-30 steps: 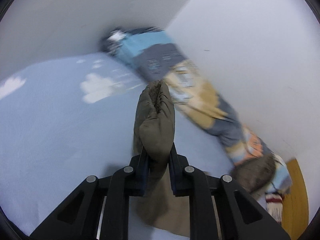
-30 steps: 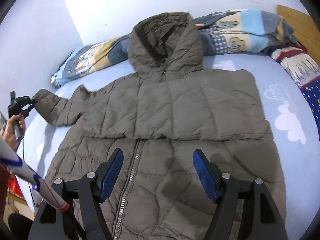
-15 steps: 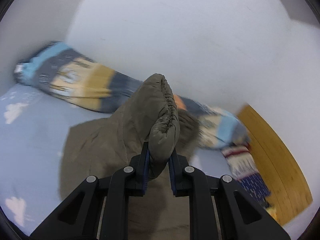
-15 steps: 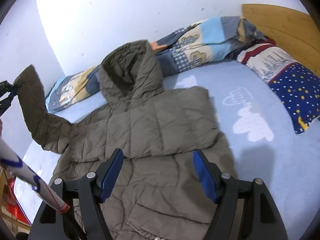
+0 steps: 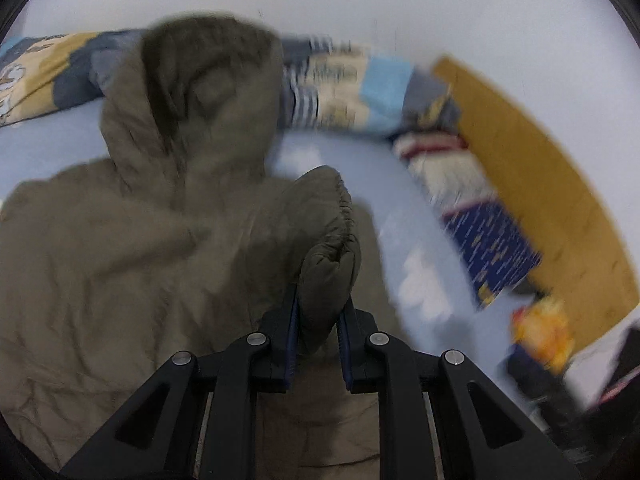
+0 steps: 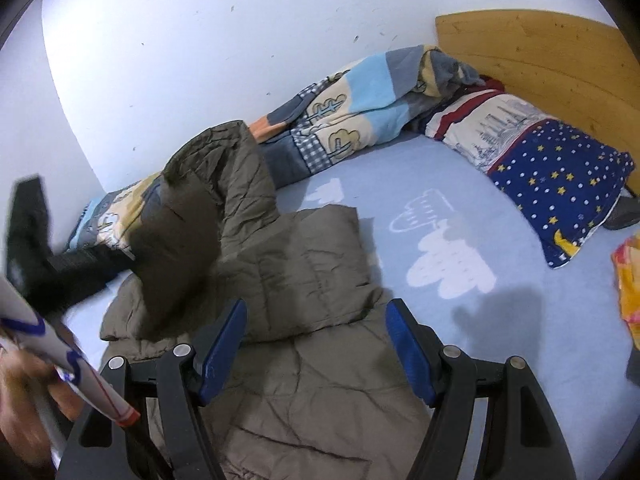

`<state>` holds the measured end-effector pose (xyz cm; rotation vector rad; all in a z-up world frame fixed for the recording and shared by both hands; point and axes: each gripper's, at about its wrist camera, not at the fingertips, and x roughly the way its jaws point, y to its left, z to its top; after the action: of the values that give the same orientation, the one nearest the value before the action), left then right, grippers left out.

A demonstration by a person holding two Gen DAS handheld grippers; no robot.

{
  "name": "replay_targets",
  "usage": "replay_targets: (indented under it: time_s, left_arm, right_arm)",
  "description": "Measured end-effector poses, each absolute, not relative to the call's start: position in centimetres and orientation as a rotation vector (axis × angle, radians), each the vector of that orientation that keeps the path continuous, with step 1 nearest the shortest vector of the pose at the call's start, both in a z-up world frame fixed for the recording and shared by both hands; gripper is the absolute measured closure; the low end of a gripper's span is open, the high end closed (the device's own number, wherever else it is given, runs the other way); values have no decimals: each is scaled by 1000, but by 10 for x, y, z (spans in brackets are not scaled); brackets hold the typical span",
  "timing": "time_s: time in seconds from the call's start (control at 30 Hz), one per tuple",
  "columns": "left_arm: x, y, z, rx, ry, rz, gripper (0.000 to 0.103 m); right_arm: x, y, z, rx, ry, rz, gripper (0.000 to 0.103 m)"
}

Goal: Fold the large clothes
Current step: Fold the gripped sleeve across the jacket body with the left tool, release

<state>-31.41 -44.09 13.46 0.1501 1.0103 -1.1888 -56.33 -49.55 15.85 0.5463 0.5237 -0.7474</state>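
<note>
Left wrist view, blurred: left gripper (image 5: 318,334) clamped tight on the sleeve cuff (image 5: 330,276) of the olive puffer jacket (image 5: 120,280), cuff sticking up between the pads. Jacket lies spread on the light blue bed (image 5: 400,216), hood (image 5: 208,96) up top against a patterned blanket (image 5: 352,92) along the white wall (image 5: 360,0). Wooden headboard (image 5: 540,184) and a star-print pillow (image 5: 492,248) to the right. Right wrist view: right gripper (image 6: 316,350) wide apart, nothing between the blue pads, hovering over the jacket's lower front (image 6: 320,420). One jacket side already folded in across the chest. At left, the left gripper (image 6: 60,268) holds the other sleeve (image 6: 176,248) lifted over the jacket body. Hood (image 6: 224,160) rests on the blanket (image 6: 352,116). Pillow (image 6: 560,176) at the headboard (image 6: 540,52), cloud print on the sheet (image 6: 448,268).
</note>
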Motion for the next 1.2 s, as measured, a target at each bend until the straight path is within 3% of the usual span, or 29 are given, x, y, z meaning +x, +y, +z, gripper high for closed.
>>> replay_targets:
  time_s: [0.03, 0.1, 0.27, 0.47, 0.7, 1.0, 1.2]
  left_arm:
    - [-318, -441, 125, 179, 1019, -1186, 86]
    - [-327, -445, 108, 254, 1053, -1178, 74]
    - [-323, -400, 133, 239, 977, -1245, 54]
    - [-242, -349, 160, 195, 861, -1071, 49]
    - [-157, -324, 94, 307, 958, -804, 49]
    - [-147, -328, 59, 260, 1046, -782, 45]
    - [-171, -314, 99, 262, 966, -812, 45]
  right_arm:
    - [-563, -497, 158, 553, 521, -745, 27]
    - [-562, -499, 157, 564, 519, -744, 27]
    - [-554, -503, 157, 565, 507, -751, 27]
    - [-520, -500, 149, 539, 513, -697, 27]
    - [-459, -496, 118, 500, 620, -588, 30]
    - [-415, -517, 41, 565, 873, -579, 31]
    - [-425, -503, 77, 518, 813, -591, 33]
